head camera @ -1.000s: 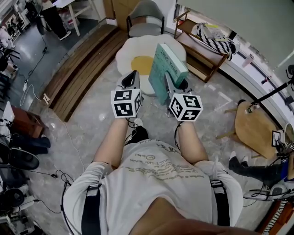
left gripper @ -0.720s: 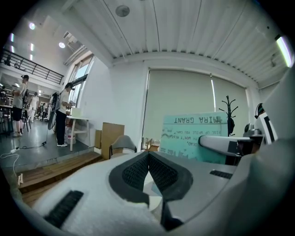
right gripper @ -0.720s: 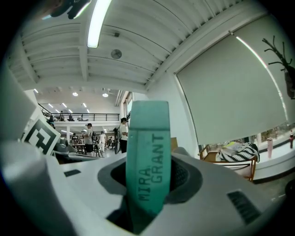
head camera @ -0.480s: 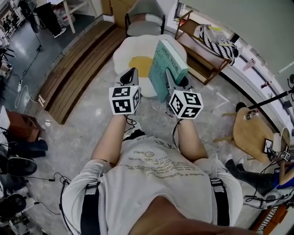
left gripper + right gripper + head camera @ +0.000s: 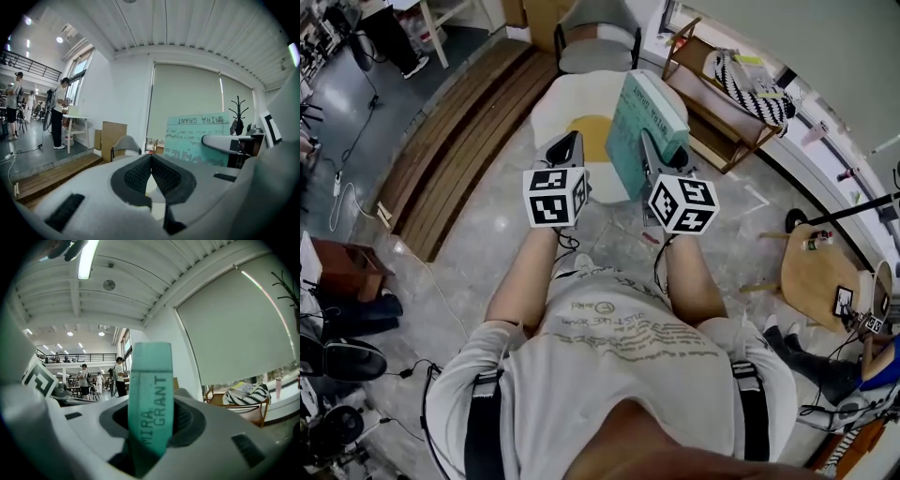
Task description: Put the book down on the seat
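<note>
A teal book (image 5: 636,127) stands upright in my right gripper (image 5: 652,150), whose jaws are shut on it; its spine (image 5: 151,399) fills the middle of the right gripper view. My left gripper (image 5: 567,150) is beside it at the left, shut and holding nothing, pads (image 5: 140,176) touching. From the left gripper view the book's cover (image 5: 197,138) shows at the right. Ahead on the floor lies a white, egg-shaped seat cushion (image 5: 558,117) with a yellow centre (image 5: 591,131). The book hangs over its right part.
A grey chair (image 5: 595,37) stands beyond the cushion. A wooden rack (image 5: 722,103) with a striped bag (image 5: 755,89) is at the right, a round wooden stool (image 5: 820,272) further right. Wooden planks (image 5: 459,141) run along the left. People stand in the far left background.
The person has stepped forward a little: the cushion and chair sit slightly nearer. Both grippers keep their pose, and the book stays held upright.
</note>
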Action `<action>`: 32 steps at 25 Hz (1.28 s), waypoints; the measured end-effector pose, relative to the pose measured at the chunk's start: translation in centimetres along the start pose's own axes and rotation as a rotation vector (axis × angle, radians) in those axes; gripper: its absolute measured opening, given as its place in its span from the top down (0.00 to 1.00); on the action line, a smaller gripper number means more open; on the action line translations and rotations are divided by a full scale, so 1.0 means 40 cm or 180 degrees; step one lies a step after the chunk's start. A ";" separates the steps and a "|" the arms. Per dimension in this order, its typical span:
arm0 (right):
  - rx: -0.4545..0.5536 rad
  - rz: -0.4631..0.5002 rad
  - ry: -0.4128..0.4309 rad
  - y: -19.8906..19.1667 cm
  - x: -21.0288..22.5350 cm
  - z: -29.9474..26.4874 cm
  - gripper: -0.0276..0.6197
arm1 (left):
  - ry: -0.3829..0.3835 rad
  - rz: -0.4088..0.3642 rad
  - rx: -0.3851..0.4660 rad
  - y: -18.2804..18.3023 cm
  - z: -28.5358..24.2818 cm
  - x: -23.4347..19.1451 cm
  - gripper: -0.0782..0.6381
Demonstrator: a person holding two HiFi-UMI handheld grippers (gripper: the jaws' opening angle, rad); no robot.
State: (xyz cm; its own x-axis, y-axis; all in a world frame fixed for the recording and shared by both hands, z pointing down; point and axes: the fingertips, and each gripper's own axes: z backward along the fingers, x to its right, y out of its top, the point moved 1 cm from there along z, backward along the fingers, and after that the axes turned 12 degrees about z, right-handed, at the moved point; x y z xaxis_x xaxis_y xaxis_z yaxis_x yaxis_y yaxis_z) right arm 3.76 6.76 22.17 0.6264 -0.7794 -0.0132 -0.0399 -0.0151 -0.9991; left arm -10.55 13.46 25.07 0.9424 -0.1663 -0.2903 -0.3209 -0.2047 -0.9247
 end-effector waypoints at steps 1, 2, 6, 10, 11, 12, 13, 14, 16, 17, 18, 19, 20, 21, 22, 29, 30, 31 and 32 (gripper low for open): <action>-0.0007 -0.0012 0.0000 0.001 -0.001 -0.017 0.70 | -0.0003 0.0000 -0.0009 0.005 -0.011 -0.012 0.86; -0.0015 -0.0024 0.0001 0.002 -0.004 -0.034 0.70 | -0.0008 0.0002 -0.0017 0.010 -0.021 -0.025 0.86; -0.0033 -0.0022 -0.0018 0.008 -0.017 -0.097 0.70 | -0.0038 0.0037 -0.0047 0.029 -0.067 -0.078 0.86; -0.0035 -0.0042 -0.0124 0.007 -0.013 -0.149 0.70 | -0.0132 0.0058 -0.0094 0.043 -0.121 -0.119 0.86; -0.0036 -0.0056 -0.0169 0.004 -0.008 -0.155 0.70 | -0.0165 0.0059 -0.0107 0.044 -0.133 -0.124 0.86; -0.0040 -0.0069 -0.0214 0.001 -0.004 -0.159 0.70 | -0.0197 0.0065 -0.0122 0.043 -0.144 -0.128 0.86; -0.0050 -0.0077 -0.0252 -0.004 0.000 -0.161 0.70 | -0.0226 0.0073 -0.0137 0.041 -0.155 -0.130 0.86; -0.0070 -0.0072 -0.0284 -0.010 0.004 -0.162 0.70 | -0.0249 0.0081 -0.0151 0.039 -0.166 -0.131 0.86; -0.0128 -0.0015 -0.0337 -0.023 0.017 -0.165 0.70 | -0.0276 0.0087 -0.0168 0.035 -0.187 -0.131 0.86; -0.0153 0.0016 -0.0364 -0.029 0.025 -0.166 0.70 | -0.0282 0.0088 -0.0176 0.032 -0.196 -0.129 0.86; -0.0168 0.0032 -0.0388 -0.034 0.036 -0.165 0.70 | -0.0289 0.0089 -0.0189 0.026 -0.206 -0.126 0.86; -0.0174 0.0030 -0.0407 -0.039 0.047 -0.165 0.70 | -0.0296 0.0093 -0.0208 0.020 -0.216 -0.123 0.86; -0.0177 0.0015 -0.0421 -0.043 0.058 -0.167 0.70 | -0.0304 0.0098 -0.0234 0.014 -0.228 -0.118 0.86; -0.0182 -0.0003 -0.0430 -0.048 0.068 -0.169 0.70 | -0.0315 0.0102 -0.0264 0.008 -0.240 -0.113 0.86; -0.0192 -0.0020 -0.0436 -0.054 0.078 -0.171 0.70 | -0.0325 0.0099 -0.0292 0.000 -0.251 -0.106 0.86; -0.0253 -0.0083 -0.0355 -0.094 0.180 -0.246 0.70 | -0.0239 0.0055 -0.0348 -0.008 -0.361 -0.078 0.86; -0.0265 -0.0085 -0.0320 -0.095 0.195 -0.265 0.70 | -0.0212 0.0060 -0.0355 -0.004 -0.379 -0.077 0.86; -0.0271 -0.0089 -0.0288 -0.095 0.209 -0.283 0.70 | -0.0188 0.0064 -0.0363 0.000 -0.397 -0.077 0.86; -0.0271 -0.0093 -0.0263 -0.094 0.226 -0.301 0.70 | -0.0168 0.0065 -0.0368 0.006 -0.415 -0.076 0.86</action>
State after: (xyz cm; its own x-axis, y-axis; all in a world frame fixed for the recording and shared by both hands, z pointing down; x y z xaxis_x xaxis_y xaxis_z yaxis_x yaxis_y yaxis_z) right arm 0.17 -7.77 26.28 0.6901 -0.7236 0.0092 -0.0842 -0.0929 -0.9921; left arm -15.05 -2.09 29.83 0.9383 -0.1211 -0.3240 -0.3458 -0.3122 -0.8848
